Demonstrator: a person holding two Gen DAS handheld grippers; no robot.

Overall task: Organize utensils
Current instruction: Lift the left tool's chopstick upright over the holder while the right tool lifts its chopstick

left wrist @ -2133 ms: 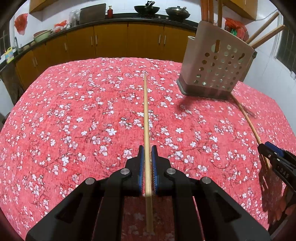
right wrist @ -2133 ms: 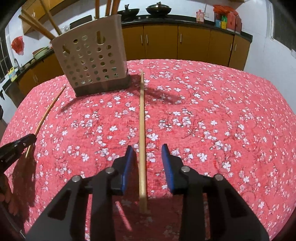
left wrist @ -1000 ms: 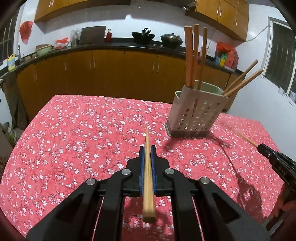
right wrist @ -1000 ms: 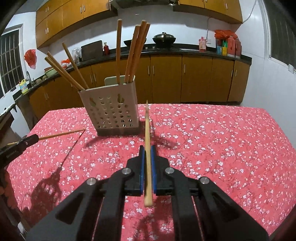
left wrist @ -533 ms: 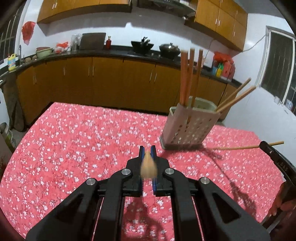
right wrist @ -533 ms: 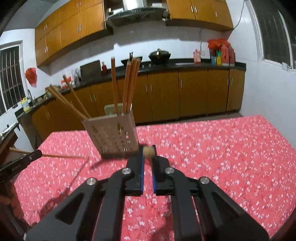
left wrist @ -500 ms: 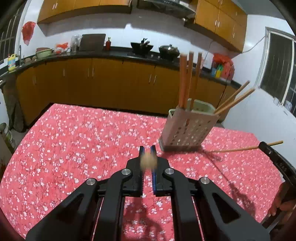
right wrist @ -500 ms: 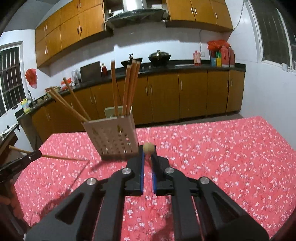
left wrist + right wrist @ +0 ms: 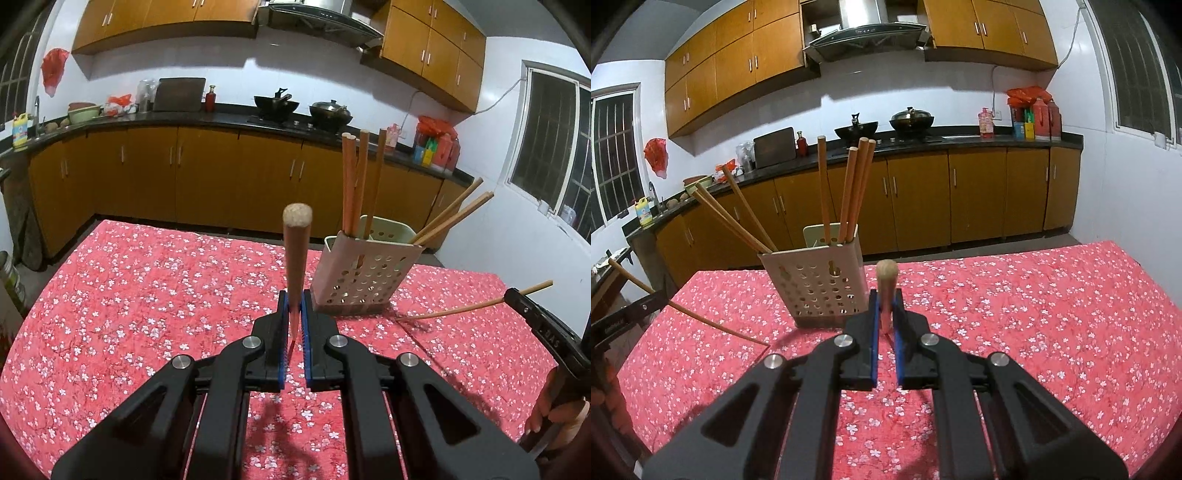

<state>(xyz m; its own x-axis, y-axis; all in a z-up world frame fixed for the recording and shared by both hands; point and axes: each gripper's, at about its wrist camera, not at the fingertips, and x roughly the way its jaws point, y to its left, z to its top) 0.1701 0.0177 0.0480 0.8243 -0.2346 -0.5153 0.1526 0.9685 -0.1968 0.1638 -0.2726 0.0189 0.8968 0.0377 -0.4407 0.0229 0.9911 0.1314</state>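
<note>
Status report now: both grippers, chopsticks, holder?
Left gripper shut on chopstick. Right gripper shut on second chopstick. Holder upright on table, path clear.

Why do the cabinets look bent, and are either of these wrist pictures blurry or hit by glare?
Left wrist view: fisheye curves the counter and cabinets; the chopstick looms large but sharp, and shadows fall on the red tablecloth. Right wrist view: same bending, dark corners, glare patches on the white wall; the holder stays crisp.

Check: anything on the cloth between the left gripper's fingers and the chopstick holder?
Nothing: bare flowered tablecloth between the left gripper and holder, per the left wrist view.
</note>
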